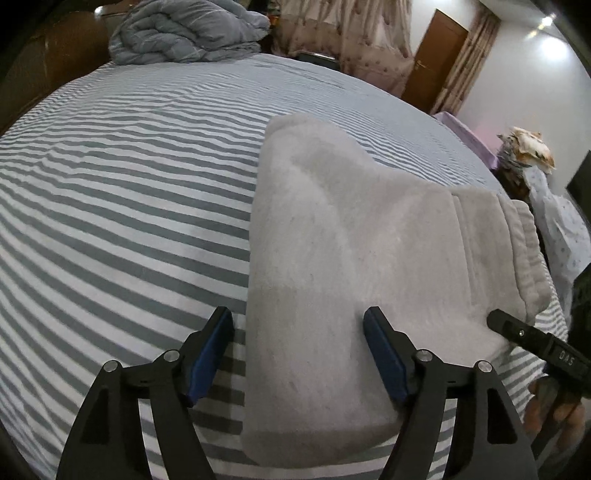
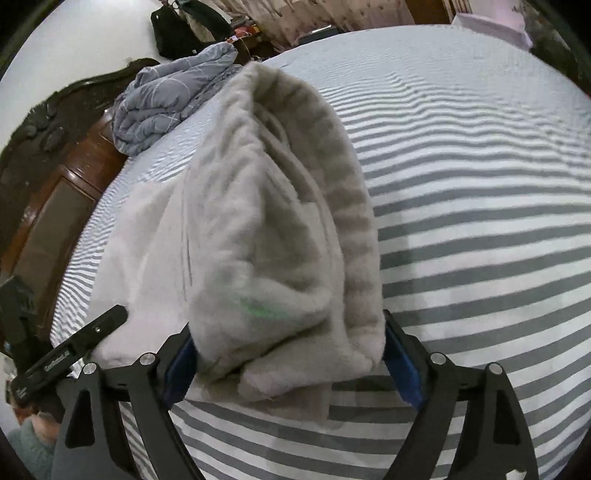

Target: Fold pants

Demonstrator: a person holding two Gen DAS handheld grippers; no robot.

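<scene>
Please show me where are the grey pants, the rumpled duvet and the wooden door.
grey pants [image 1: 332, 240]: left wrist view, on the flat folded leg.
rumpled blue-grey duvet [image 1: 192, 29]: left wrist view, middle of the heap.
wooden door [image 1: 439, 51]: left wrist view, on its panel.

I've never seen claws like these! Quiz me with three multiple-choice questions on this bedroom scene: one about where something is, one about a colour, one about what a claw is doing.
1. Where does the bunched blue-grey quilt lie?
A. At the far end of the striped bed sheet, by the headboard
B. On top of the pants
C. On the floor

2. What colour are the folded pants?
A. Navy
B. Light grey
C. Red

3. What is the left claw doing?
A. Clamped on the quilt
B. Open, one finger on the pants and one over the sheet
C. Out of sight

Answers: 1 A, it sits at the bed's far end; 2 B, the fleecy fabric is pale grey; 3 B, its blue pads stand wide apart. The right claw has the waistband end between its fingers.
</scene>
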